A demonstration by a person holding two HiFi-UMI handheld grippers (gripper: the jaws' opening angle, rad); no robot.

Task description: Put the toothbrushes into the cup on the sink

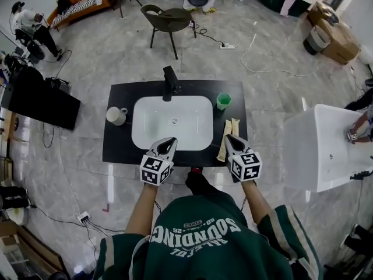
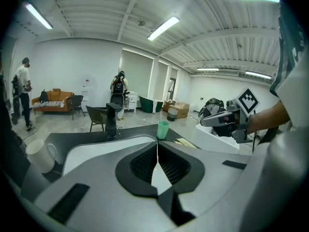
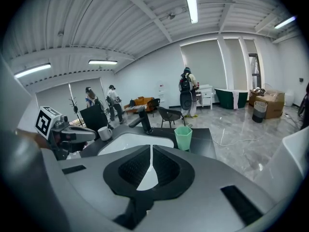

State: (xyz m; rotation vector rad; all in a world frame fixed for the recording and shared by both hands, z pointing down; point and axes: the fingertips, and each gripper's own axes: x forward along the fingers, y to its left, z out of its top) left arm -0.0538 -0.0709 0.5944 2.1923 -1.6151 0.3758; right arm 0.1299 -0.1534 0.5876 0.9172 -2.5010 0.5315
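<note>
While both hang at the sink front, L gripper & R gripper have jaws pressed together, nothing between them

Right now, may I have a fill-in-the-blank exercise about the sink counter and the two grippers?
1. The cup near the faucet is ____ in colour.
2. In the head view, the white mug stands ____ of the basin.
3. The toothbrushes lie on the black counter, not yet in the ____.
4. The left gripper and the right gripper both have their jaws ____.
Missing words: green; left; cup; shut.
</note>
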